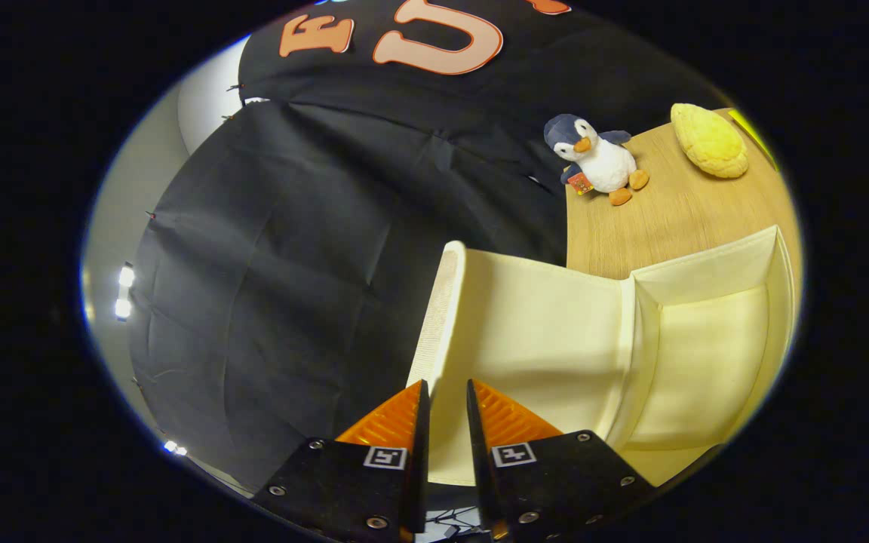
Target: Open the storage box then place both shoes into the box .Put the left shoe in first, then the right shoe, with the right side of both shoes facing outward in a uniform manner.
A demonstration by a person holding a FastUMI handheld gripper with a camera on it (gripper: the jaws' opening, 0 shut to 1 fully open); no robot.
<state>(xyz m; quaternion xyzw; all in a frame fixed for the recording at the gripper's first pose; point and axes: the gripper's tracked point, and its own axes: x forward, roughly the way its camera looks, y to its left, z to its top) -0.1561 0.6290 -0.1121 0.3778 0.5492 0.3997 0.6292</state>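
Fingers of the gripper [447, 392] pinch the cream lid [532, 332] of the storage box [713, 354] near its edge, 1 finger on each face, holding the flap raised. Box cavity lies open just past the lid on the wooden table [676, 219]. Beyond the box sit 1 plush penguin [597, 158] and 1 yellow cushion [708, 141].

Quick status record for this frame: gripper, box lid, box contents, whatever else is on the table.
gripper: gripper fingers close together, pinching the edge of the lid
lid: cream lid swung open, raised from the storage box
box interior: visible part holds no shoes
table: wooden table beyond the box
other items: plush penguin and yellow plush on the table
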